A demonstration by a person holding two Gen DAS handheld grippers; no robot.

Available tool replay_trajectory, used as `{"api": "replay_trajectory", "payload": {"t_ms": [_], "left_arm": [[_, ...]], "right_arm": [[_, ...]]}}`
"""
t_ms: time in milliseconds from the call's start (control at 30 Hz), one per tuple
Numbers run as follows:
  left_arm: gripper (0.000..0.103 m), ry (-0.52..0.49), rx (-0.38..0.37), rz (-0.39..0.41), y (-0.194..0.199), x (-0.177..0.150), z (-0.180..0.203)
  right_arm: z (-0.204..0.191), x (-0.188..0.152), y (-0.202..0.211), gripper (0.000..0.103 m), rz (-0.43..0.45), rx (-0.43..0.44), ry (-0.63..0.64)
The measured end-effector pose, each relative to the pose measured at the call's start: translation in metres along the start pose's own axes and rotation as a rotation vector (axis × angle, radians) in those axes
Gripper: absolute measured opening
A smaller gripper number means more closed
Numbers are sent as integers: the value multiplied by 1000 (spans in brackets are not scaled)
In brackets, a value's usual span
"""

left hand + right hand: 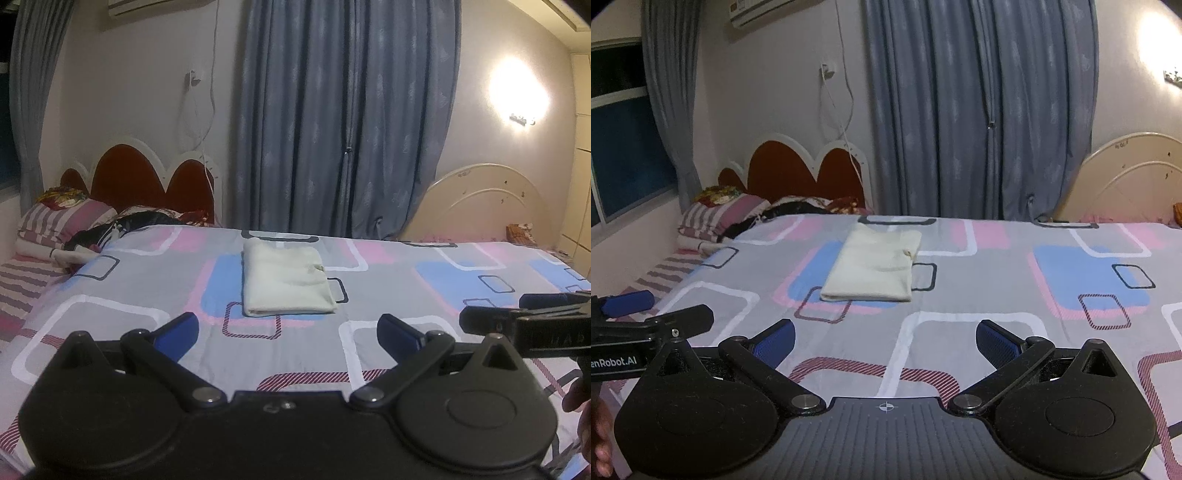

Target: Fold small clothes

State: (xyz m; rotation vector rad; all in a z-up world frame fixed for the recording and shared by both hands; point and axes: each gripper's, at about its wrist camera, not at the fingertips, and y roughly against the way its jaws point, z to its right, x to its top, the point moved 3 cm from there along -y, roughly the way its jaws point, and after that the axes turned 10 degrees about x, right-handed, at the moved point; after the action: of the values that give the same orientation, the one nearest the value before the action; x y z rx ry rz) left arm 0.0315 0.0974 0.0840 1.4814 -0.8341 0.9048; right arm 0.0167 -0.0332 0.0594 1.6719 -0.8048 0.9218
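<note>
Meanwhile, my left gripper (288,328) and right gripper (885,336) hover released, the folded cream cloth (286,282) mid-frame on the patterned grey bedsheet (388,291); only the right view shows a dark window (624,147) upper left.

A home bedroom — a bed (388,280) with patterned sheet, striped pillows (59,221), scalloped headboard (147,181), long grey curtains (347,110), and probably an air conditioner (757,13) overhead.
</note>
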Motion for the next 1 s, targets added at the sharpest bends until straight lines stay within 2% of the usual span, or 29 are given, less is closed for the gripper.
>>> {"api": "replay_trajectory", "payload": {"t_ms": [1000], "left_arm": [[103,-13,-3,36,8,7,10]], "right_arm": [[19,10,21,103,34,3,22]]}}
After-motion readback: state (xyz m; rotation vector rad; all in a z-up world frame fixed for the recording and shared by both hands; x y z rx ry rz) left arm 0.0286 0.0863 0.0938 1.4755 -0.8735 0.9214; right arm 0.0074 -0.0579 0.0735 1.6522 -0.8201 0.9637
